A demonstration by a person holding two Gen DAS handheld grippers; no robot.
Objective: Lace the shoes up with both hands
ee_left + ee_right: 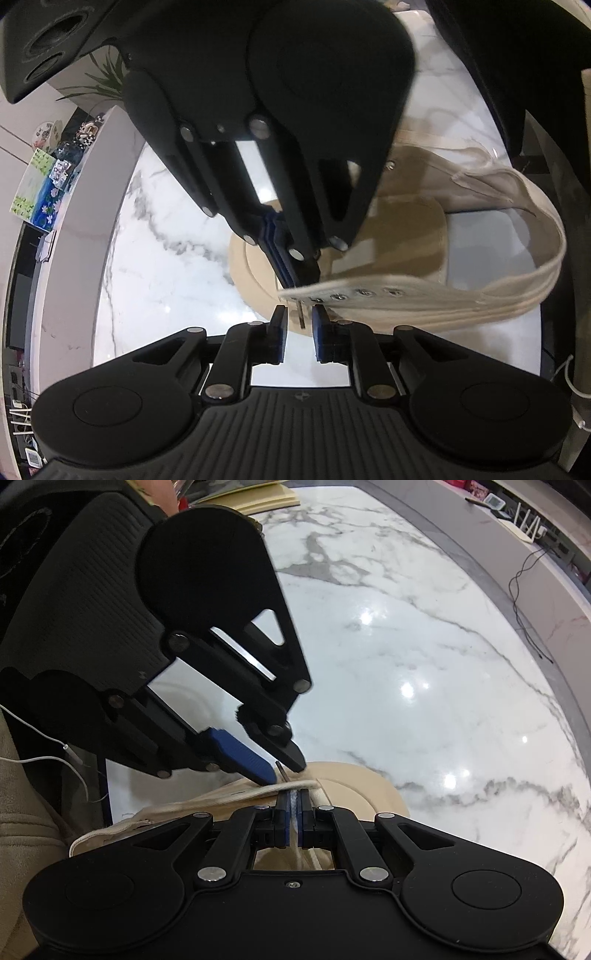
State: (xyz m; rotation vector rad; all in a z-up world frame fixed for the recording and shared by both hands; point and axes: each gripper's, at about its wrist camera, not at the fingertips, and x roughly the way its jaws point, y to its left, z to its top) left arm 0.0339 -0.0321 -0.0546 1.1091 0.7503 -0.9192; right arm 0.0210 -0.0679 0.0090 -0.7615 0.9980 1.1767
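Two grippers are meeting over the beige shoe [424,236], which is lying on the marble worktop [424,657]. My left gripper [299,328] is holding its fingers spread around the lace tip [301,314] at six o'clock. My right gripper [293,812] is pinching the white lace [293,805] at the eyelet row [351,295].

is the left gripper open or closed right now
Open. In its own wrist view the left gripper has its blue-padded jaws standing apart, with the dark lace tip between them, not yet pinched.
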